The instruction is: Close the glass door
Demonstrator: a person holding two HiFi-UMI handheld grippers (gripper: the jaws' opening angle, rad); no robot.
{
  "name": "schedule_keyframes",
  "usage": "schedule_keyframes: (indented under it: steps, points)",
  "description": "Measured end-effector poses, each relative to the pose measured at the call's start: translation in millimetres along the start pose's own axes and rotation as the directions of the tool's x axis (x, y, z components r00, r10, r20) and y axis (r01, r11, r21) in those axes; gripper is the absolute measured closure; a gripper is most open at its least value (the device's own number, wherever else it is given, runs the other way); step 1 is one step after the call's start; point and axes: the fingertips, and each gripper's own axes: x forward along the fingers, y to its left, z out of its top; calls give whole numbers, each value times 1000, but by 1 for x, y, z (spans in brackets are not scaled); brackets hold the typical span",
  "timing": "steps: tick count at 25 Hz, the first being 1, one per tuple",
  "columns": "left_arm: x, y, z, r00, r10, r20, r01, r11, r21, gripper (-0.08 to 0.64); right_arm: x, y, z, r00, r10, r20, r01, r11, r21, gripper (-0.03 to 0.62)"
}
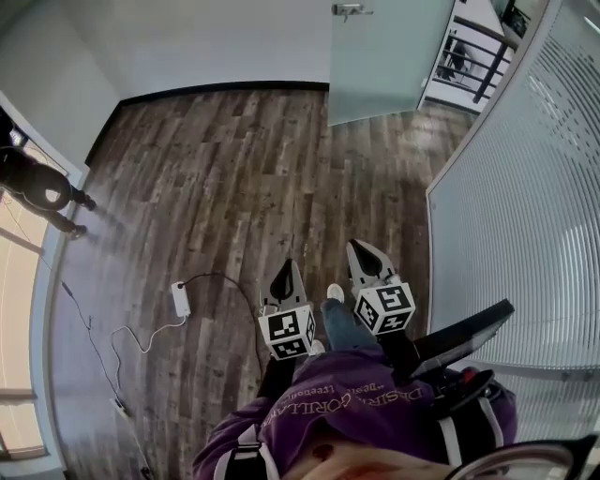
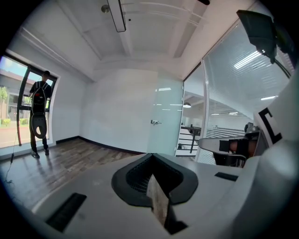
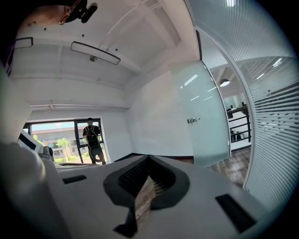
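Note:
The frosted glass door (image 1: 375, 56) stands swung open at the far end of the room, its metal handle (image 1: 350, 9) near the top edge of the head view. It also shows in the left gripper view as a pale door (image 2: 166, 116) with a handle (image 2: 155, 122), and in the right gripper view as a door (image 3: 205, 116) with a handle (image 3: 191, 120). My left gripper (image 1: 286, 270) and right gripper (image 1: 361, 251) are held side by side in front of me, both shut and holding nothing. They point toward the door, which is still well ahead of them.
A striped frosted glass wall (image 1: 516, 206) runs along the right. A white power adapter (image 1: 180, 298) with a cable lies on the wooden floor at the left. A person (image 1: 37, 187) stands by the left window. A dark railing (image 1: 469, 56) shows beyond the doorway.

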Motion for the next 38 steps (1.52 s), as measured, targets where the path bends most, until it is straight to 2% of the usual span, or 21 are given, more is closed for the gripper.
schedule_keyframes:
  steps: [3, 5, 13, 20, 26, 31, 35, 38]
  points:
    - [26, 16, 6, 999, 47, -9, -47, 999, -13, 560, 36, -3, 7, 999, 47, -7, -47, 999, 6, 603]
    - [53, 18, 16, 999, 48, -6, -49, 998, -36, 560, 60, -15, 20, 998, 60, -3, -60, 998, 0, 603]
    - [167, 17, 74, 997, 49, 61, -47, 998, -44, 559, 148, -84, 68, 997, 77, 29, -77, 997, -12, 603]
    - [231, 10, 96, 996, 71, 51, -69, 996, -57, 559, 203, -126, 94, 993, 116, 19, -116, 993, -4, 603]
    - [265, 23, 97, 995, 93, 21, -91, 992, -83, 560, 239, -140, 94, 990, 139, -1, -139, 990, 10, 603]
    - [292, 50, 97, 993, 118, 26, -115, 988, -98, 560, 279, -138, 91, 987, 160, -6, -160, 987, 10, 603]
    - [329, 76, 108, 994, 98, 44, -90, 985, -147, 559, 320, -143, 94, 990, 141, -11, -141, 990, 12, 603]
    - [362, 100, 120, 995, 90, 45, -83, 987, -140, 559, 357, -147, 102, 992, 129, -9, -129, 992, 6, 603]
